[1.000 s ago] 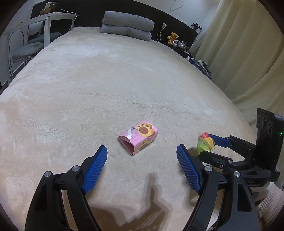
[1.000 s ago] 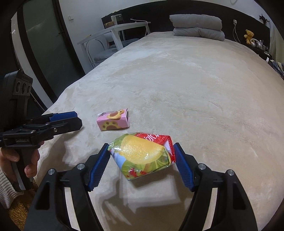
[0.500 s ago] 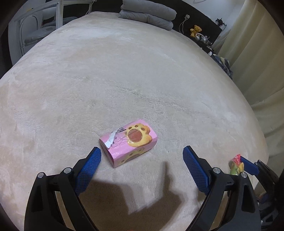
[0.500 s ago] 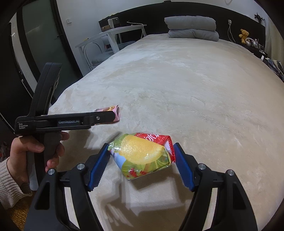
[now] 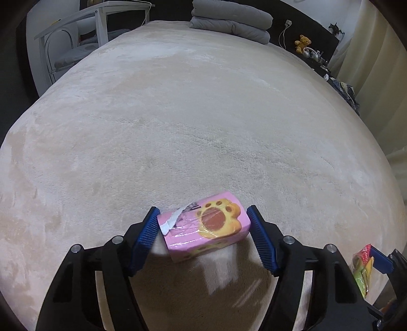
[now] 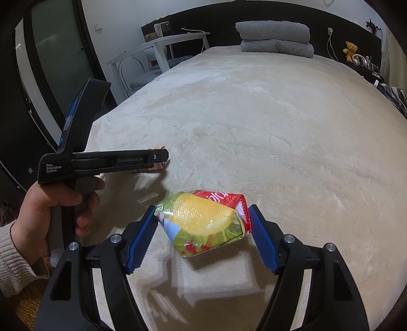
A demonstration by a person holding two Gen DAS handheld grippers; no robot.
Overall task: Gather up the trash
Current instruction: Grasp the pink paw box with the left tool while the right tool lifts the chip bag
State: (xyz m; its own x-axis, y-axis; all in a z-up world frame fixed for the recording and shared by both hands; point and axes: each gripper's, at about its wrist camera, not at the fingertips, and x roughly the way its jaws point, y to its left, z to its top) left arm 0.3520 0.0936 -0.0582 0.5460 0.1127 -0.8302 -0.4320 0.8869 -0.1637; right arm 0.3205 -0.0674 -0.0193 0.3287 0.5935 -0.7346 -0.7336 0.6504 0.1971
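Left wrist view: the bed (image 5: pixel 203 114) spreads wide and bare toward the folded duvet (image 5: pixel 230 24). Near its front edge, the left gripper (image 5: pixel 203 226) is closing on the pink snack box (image 5: pixel 203 226); the right gripper (image 6: pixel 203 221) pinches a chip bag (image 6: pixel 203 224).

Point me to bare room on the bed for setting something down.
Free: the whole beige bed cover from the pink box up to the folded grey duvet, and right of the chip bag. Crowded: the near edge, where the closing left gripper and right gripper flank that trash.
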